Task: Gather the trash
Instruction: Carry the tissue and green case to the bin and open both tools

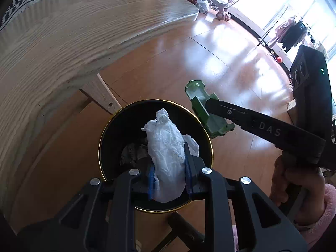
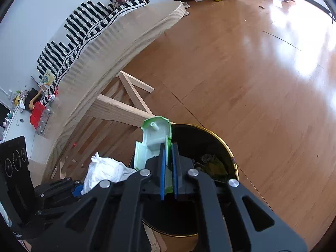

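The left gripper (image 1: 169,168) is clamped on a crumpled white tissue (image 1: 166,157), its blue pads pressing both sides of the wad. The tissue hangs right over the open mouth of a round black bin with a gold rim (image 1: 208,138), which stands on the wooden floor (image 1: 220,63). Dark scraps (image 1: 134,153) lie at the bottom of the bin.

The right gripper (image 2: 169,168) is closed tight on one thin wall of a green plastic piece (image 2: 155,138), a molded shell with a pale inside. The piece juts up from the jaws above the near left edge of the bin. In the left wrist view the same piece (image 1: 201,107) shows beside the bin's far right rim, and a hand (image 1: 294,189) in a pink sleeve (image 1: 327,208) grips the tool's handle.

Just behind the bin stands a light wooden table (image 1: 73,42) on slanted legs. Farther off, a black-and-white patterned cloth (image 2: 84,27) lies past the table.
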{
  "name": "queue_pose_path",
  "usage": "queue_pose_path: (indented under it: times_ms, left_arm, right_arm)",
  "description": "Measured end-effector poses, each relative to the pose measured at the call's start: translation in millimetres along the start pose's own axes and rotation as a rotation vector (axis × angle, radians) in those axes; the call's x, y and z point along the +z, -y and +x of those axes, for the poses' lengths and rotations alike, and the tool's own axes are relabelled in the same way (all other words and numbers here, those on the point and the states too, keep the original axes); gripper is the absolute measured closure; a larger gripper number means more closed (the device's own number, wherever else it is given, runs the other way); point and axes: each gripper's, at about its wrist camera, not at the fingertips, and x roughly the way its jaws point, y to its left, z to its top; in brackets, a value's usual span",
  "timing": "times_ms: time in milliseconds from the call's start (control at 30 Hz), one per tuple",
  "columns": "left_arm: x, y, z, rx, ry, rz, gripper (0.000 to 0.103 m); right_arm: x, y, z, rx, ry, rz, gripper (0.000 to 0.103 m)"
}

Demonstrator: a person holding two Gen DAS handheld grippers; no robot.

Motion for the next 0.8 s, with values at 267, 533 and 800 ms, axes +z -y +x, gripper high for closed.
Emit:
queue_pose_path:
  times_ms: [267,533,800]
  left_arm:
    - [-3,-7,-7,-0.002,0.001,-0.016,0.081]
    - [-4,-8,2,0.007,-0.043,-0.016,0.076]
    - [-3,-6,-18,0.009,0.034,-0.026,0.019]
  right_arm:
    - [6,1,0,-0.005,0.007,0.005,0.097]
    - [6,-2,-4,0.023,0.010,0.013,0.096]
    - [19,1,-42,-0.119,0.180,0.019,0.007]
